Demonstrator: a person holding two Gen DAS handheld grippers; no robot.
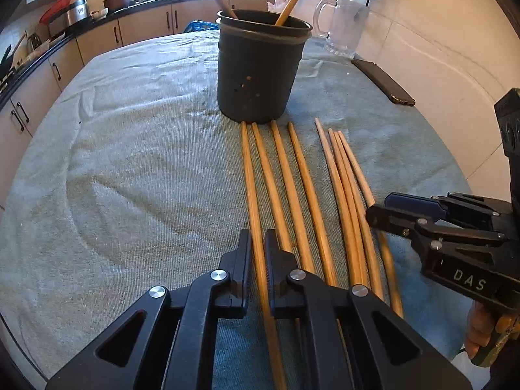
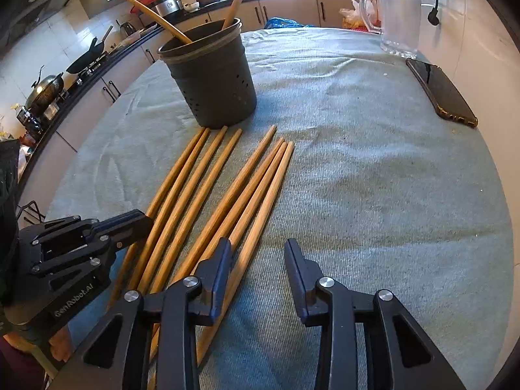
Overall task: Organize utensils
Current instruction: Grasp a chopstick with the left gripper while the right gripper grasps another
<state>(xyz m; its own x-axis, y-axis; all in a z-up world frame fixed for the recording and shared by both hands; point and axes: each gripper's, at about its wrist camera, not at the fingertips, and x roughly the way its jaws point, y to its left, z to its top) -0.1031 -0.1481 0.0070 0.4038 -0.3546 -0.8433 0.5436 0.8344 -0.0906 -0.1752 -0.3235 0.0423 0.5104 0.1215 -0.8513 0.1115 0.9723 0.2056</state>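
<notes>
Several long wooden chopsticks (image 1: 294, 191) lie side by side on a grey-green towel, tips toward a dark grey utensil holder (image 1: 260, 68) that holds two utensils. My left gripper (image 1: 257, 243) is shut on the leftmost chopstick (image 1: 250, 175) near its thick end. My right gripper (image 2: 258, 253) is open, its left finger over the rightmost chopsticks (image 2: 260, 201). The holder (image 2: 211, 78) stands beyond the tips. The left gripper shows in the right wrist view (image 2: 130, 224); the right gripper shows in the left wrist view (image 1: 390, 208).
A black phone (image 2: 442, 91) lies at the towel's right edge by the tiled wall. A clear glass jug (image 2: 399, 19) stands at the back right. Kitchen counters with pans (image 2: 48, 87) run along the left and back. The towel (image 2: 373, 178) covers the table.
</notes>
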